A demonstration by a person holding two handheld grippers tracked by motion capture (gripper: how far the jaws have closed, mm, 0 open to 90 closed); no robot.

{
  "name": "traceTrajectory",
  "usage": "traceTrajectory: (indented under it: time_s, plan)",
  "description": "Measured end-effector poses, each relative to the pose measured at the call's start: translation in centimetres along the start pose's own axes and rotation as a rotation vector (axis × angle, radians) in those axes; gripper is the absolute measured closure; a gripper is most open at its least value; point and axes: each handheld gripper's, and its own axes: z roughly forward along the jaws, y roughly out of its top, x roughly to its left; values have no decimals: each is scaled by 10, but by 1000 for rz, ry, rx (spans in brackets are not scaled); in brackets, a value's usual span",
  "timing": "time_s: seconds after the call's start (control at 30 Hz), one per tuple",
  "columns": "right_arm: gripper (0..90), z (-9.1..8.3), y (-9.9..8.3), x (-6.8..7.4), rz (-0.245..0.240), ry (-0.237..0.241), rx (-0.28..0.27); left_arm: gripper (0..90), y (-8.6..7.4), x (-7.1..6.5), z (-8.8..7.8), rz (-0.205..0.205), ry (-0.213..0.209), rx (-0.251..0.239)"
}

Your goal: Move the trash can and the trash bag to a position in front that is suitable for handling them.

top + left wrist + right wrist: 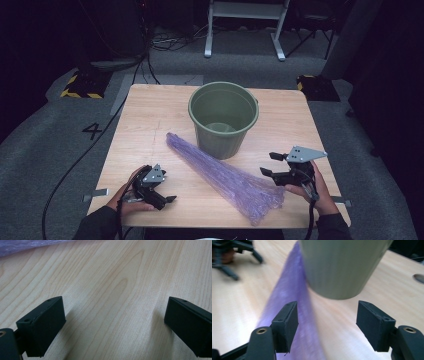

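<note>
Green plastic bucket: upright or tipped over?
Upright. The green plastic bucket stands on its base on the wooden table, open mouth facing up.

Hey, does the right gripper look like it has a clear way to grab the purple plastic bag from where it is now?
Probably yes. The right gripper sits just beside the bunched near end of the purple plastic bag with its jaws apart and bare table between them. The green bucket stands farther back, off that path.

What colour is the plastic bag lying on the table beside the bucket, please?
The plastic bag is translucent purple, seen best in the high view.
</note>
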Motion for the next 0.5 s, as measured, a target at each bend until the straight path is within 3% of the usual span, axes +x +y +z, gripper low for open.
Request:
traceTrajectory:
  time_s: [0.13,0.27,0.37,0.5]
  plan:
    - [329,-5,-13,17,-12,51,5,30,0,0,0,0,1,0]
    - [354,1,-26,30,-52,63,83,30,0,0,0,0,1,0]
    - [443,8,-38,32,-73,62,141,30,0,0,0,0,2,0]
    - [587,16,-53,25,-70,50,192,31,0,0,0,0,2,0]
